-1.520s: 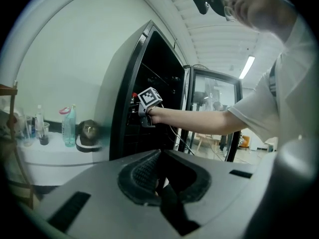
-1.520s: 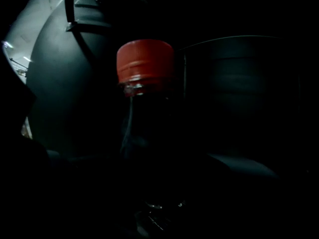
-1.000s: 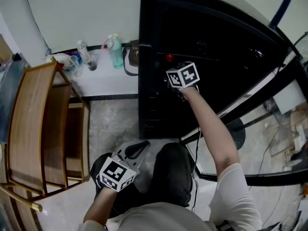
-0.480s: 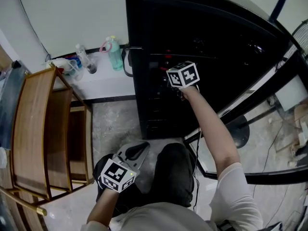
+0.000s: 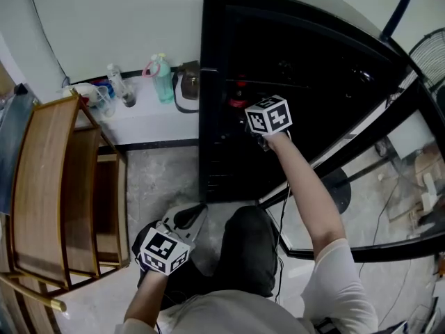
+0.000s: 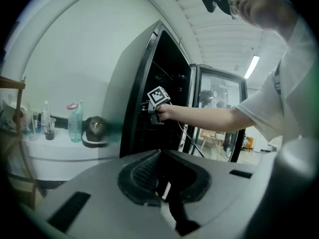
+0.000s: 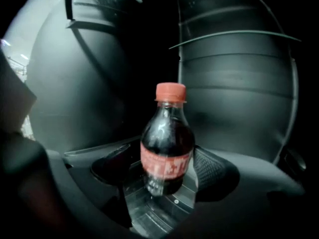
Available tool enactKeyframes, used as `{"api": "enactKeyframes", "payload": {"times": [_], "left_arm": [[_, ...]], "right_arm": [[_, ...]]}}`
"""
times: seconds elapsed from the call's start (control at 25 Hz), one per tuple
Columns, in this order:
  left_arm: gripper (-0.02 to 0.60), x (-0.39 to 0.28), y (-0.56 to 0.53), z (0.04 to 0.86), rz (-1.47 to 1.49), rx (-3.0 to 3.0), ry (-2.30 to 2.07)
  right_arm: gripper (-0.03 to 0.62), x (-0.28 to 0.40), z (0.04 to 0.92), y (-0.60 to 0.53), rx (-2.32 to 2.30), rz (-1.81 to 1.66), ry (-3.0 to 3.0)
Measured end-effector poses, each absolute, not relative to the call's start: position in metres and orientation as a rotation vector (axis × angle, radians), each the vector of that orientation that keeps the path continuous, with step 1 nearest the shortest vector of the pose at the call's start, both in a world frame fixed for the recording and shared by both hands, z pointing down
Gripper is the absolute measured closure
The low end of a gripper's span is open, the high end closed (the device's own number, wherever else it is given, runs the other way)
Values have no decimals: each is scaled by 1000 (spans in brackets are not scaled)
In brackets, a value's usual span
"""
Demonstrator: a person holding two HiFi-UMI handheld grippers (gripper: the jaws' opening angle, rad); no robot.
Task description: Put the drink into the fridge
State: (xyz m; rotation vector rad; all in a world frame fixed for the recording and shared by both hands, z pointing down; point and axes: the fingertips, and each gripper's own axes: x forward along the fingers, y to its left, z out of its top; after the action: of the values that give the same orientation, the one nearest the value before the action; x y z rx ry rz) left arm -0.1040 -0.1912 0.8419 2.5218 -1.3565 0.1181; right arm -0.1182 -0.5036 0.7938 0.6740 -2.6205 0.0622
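Your right arm is stretched into the tall black fridge [image 5: 313,82], upper centre. The right gripper [image 7: 162,166] jaws have just opened wide, and the small red-capped dark cola bottle [image 7: 167,143] stands upright between them. Your left gripper [image 5: 189,218], lower left, is closed and empty.

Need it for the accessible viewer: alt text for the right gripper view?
A dark cola bottle with a red cap and label stands upright between the jaws of the right gripper, which have just been opening. The dark fridge interior surrounds it.
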Motion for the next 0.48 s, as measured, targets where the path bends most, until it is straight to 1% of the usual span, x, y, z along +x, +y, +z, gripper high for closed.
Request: {"api": "enactKeyframes", "payload": {"times": [0.2, 0.4, 0.48], "left_arm": [[568, -102, -187, 841, 109, 2547, -1330], [568, -100, -191, 838, 90, 2571, -1309], [568, -99, -193, 840, 89, 2575, -1298]], "right_arm": [[213, -91, 788, -489, 722, 49, -2612], [255, -67, 783, -474, 746, 42, -2618], [282, -57, 779, -467, 762, 45, -2638]]}}
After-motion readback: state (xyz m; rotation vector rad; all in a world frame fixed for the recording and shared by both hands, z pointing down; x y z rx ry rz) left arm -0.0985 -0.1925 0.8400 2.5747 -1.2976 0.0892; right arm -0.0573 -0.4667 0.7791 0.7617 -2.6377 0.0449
